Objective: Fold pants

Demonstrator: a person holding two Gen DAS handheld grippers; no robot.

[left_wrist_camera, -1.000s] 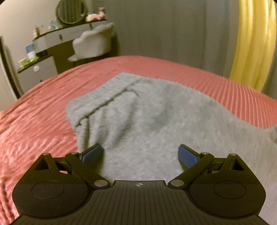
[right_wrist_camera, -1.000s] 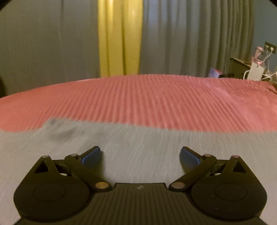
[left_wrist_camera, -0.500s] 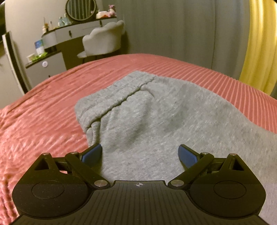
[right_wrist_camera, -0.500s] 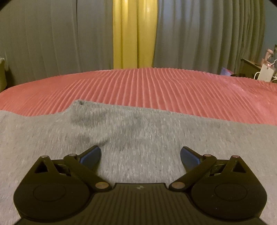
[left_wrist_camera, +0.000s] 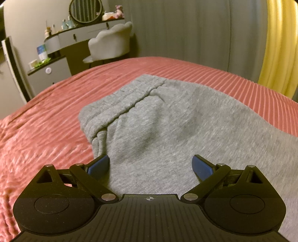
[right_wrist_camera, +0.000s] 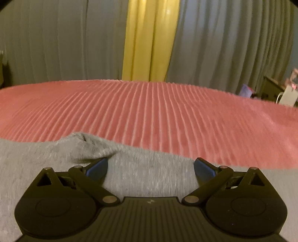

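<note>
Grey pants (left_wrist_camera: pixel 167 121) lie spread on a red ribbed bedspread (left_wrist_camera: pixel 46 121). In the left wrist view the elastic waistband (left_wrist_camera: pixel 119 104) points away to the upper left. My left gripper (left_wrist_camera: pixel 150 165) is open and empty, low over the cloth near the waist end, its left finger at the pants' near edge. In the right wrist view the pants (right_wrist_camera: pixel 149 173) cross the lower frame, with a raised wrinkle (right_wrist_camera: pixel 93 147) by the left finger. My right gripper (right_wrist_camera: pixel 150 168) is open and empty, low over the cloth.
A dressing table with a round mirror (left_wrist_camera: pixel 85 11) and a pale chair (left_wrist_camera: pixel 109 44) stand beyond the bed's far left. Grey curtains (right_wrist_camera: pixel 55 41) and a yellow one (right_wrist_camera: pixel 149 41) hang behind the bed. A side table with a white item (right_wrist_camera: pixel 286 95) is at the right.
Both grippers have shifted over the pants and stayed open. The left view now shows more of the waistband. In the right view the far cloth edge has come closer, with a wrinkle by the left finger.
</note>
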